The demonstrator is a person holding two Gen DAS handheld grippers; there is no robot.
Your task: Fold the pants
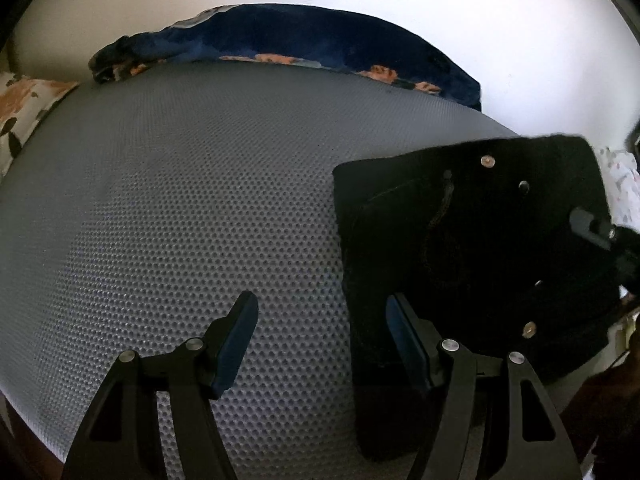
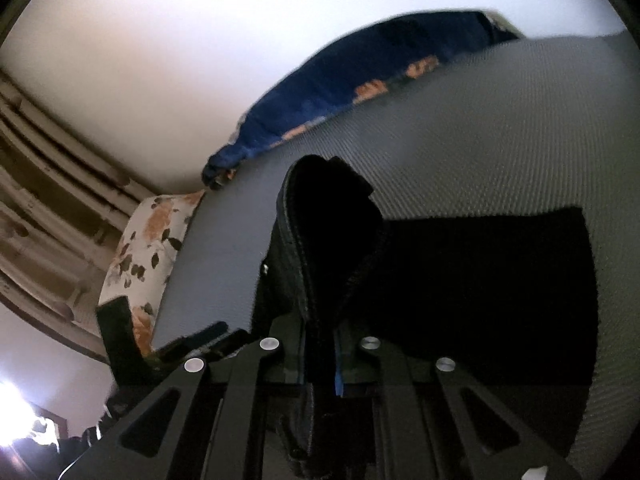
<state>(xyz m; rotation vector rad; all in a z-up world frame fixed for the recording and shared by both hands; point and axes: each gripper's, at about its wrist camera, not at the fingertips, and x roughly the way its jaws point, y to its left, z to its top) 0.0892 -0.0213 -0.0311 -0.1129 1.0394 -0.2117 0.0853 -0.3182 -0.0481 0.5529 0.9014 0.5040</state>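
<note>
Black pants [image 1: 460,240] lie on the right side of a grey dotted mattress [image 1: 180,200], with a drawstring and small metal studs showing. My left gripper [image 1: 320,340] is open just above the mattress, its right finger over the pants' left edge and its left finger over bare mattress. Nothing is between its pads. In the right wrist view my right gripper [image 2: 320,360] is shut on a raised fold of the pants [image 2: 480,300], and the dark cloth stands up between the fingers and hides the tips. A part of the right gripper [image 1: 596,228] shows at the pants' right edge.
A dark blue floral blanket [image 1: 280,36] is bunched along the far edge of the mattress against a white wall. A white floral pillow [image 2: 144,248] lies at the mattress end. Brown slatted woodwork [image 2: 48,200] stands beyond the pillow.
</note>
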